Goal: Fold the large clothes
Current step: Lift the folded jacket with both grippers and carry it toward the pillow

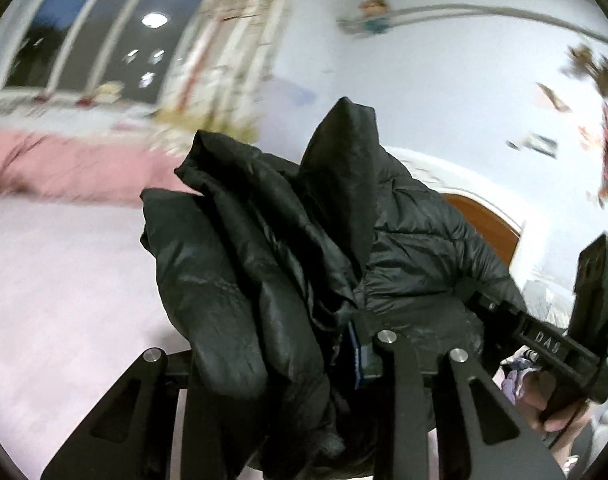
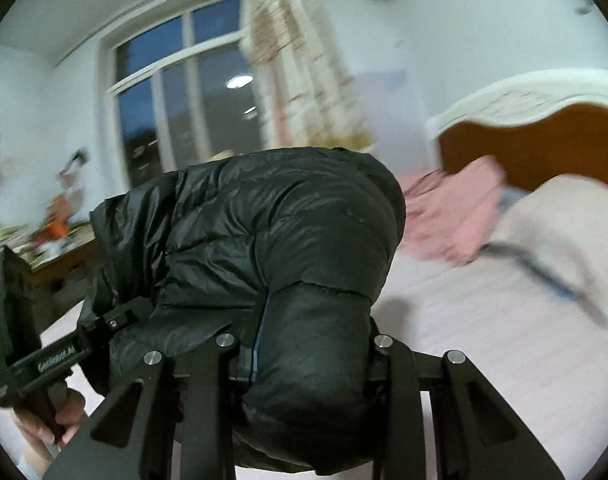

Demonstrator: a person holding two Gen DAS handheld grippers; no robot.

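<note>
Here, one black jacket, two grippers.

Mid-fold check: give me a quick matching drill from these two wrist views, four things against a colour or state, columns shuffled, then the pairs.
Things:
1. puffer jacket
2. blanket
3. headboard panel
4. window

Colour or state:
A. pink, crumpled on the bed
B. orange-brown, framed in white
C. dark outside, reflecting a ceiling light
D. black, gripped in both pairs of jaws and lifted

Pairs: 1-D, 2-A, 3-B, 4-C

The left gripper and right gripper each pinch a bunch of the jacket.
</note>
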